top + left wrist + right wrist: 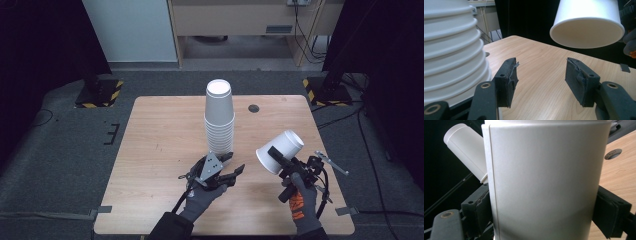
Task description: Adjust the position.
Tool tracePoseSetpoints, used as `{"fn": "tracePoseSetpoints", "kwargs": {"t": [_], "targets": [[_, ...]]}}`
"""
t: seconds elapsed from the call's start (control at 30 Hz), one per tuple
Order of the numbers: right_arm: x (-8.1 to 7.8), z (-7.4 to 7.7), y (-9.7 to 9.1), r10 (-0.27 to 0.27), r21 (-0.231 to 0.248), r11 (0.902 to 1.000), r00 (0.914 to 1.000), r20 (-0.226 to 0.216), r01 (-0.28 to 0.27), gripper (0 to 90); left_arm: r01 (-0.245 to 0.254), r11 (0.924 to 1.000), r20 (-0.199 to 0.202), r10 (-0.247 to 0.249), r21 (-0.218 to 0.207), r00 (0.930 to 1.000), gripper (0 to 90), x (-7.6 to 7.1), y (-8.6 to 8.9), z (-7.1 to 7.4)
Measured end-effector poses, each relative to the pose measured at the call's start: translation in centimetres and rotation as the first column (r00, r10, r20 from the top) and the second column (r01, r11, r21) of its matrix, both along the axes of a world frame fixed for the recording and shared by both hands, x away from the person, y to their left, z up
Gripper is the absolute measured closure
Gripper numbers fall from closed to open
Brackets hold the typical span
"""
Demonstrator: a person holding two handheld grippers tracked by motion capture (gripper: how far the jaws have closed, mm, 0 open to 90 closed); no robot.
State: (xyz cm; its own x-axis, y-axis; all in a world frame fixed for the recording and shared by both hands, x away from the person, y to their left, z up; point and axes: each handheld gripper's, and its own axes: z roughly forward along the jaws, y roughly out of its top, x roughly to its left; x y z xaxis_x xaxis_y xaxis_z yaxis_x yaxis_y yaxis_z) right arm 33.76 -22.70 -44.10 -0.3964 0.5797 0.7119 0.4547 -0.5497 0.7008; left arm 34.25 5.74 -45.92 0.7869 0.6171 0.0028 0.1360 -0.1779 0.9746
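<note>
Held cup: my right gripper [278,159] is clamped on a single white paper cup [280,151], one pad on each side of its wall, lifted clear above the table [160,150] near the right part of its near edge.
Cup axis: tilted; in the high view the long axis runs from the open mouth, low and toward the table's left near side, up to the closed base, which points toward the far right corner.
Cup mouth: in the left gripper view the cup's [587,22] round opening faces my left gripper.
Left gripper: my left gripper [231,164] is parted with nothing between the pads, low over the table near the middle of the near edge.
Stack: a tall stack of white cups [219,120], upside down, stands upright at the table's middle, just beyond my left gripper; its ribbed rims [451,50] sit just beside my left pad.
Right hand: gloved, holding the gripper's handle.
</note>
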Motion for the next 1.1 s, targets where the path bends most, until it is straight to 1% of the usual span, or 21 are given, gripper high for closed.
{"fn": "tracePoseSetpoints", "kwargs": {"t": [0.07, 0.17, 0.4, 0.43, 0.57, 0.6, 0.67, 0.7, 0.97, 1.1], "targets": [[0.0, 0.0, 0.1, 0.002, 0.000, 1.0000, 1.0000, -0.002, -0.002, 15.4, 0.006, 1.0000, 0.001, -0.006, -0.006, 1.0000, 42.9, 0.1, -0.4, 0.0], [0.0, -0.1, 0.1, 0.004, -0.004, 1.0000, 1.0000, 0.001, -0.004, 15.4, 0.014, 0.9999, 0.006, -0.014, -0.005, 0.9999, 43.6, 0.3, -0.9, 0.0], [0.0, -0.2, 0.3, 0.010, 0.005, 0.9999, 0.9999, -0.009, -0.010, 15.4, 0.024, 0.9995, 0.019, -0.024, -0.019, 0.9995, 44.8, 0.7, -1.9, -0.1], [0.0, -0.3, 0.3, 0.012, 0.002, 0.9999, 0.9999, -0.012, -0.012, 15.3, 0.027, 0.9995, 0.020, -0.027, -0.016, 0.9994, 45.0, 0.8, -2.0, -0.1], [0.0, -0.5, 0.4, 0.017, 0.018, 0.9997, 0.9997, -0.016, -0.017, 15.3, 0.034, 0.9992, 0.029, -0.033, -0.023, 0.9990, 45.5, 1.0, -2.7, -0.3], [0.0, -0.4, 0.5, 0.021, 0.027, 0.9994, 0.9995, -0.026, -0.020, 15.4, 0.037, 0.9990, 0.028, -0.036, -0.026, 0.9989, 45.5, 1.1, -2.9, -0.4], [0.0, -0.6, 0.5, 0.021, 0.027, 0.9994, 0.9995, -0.025, -0.020, 15.3, 0.038, 0.9989, 0.033, -0.037, -0.028, 0.9988, 45.5, 1.1, -3.2, -0.5], [0.0, -0.6, 0.6, 0.026, 0.039, 0.9989, 0.9992, -0.031, -0.025, 15.4, 0.040, 0.9988, 0.033, -0.039, -0.028, 0.9987, 45.5, 1.2, -3.4, -0.6], [0.0, -0.9, 0.7, 0.032, 0.051, 0.9983, 0.9987, -0.041, -0.029, 15.4, 0.041, 0.9979, 0.042, -0.039, -0.051, 0.9984, 45.9, 1.7, -4.2, -0.8], [0.0, -1.1, 0.8, 0.038, 0.069, 0.9970, 0.9980, -0.051, -0.034, 15.4, 0.044, 0.9980, 0.052, -0.041, -0.046, 0.9978, 46.4, 1.8, -4.6, -0.8]]}}
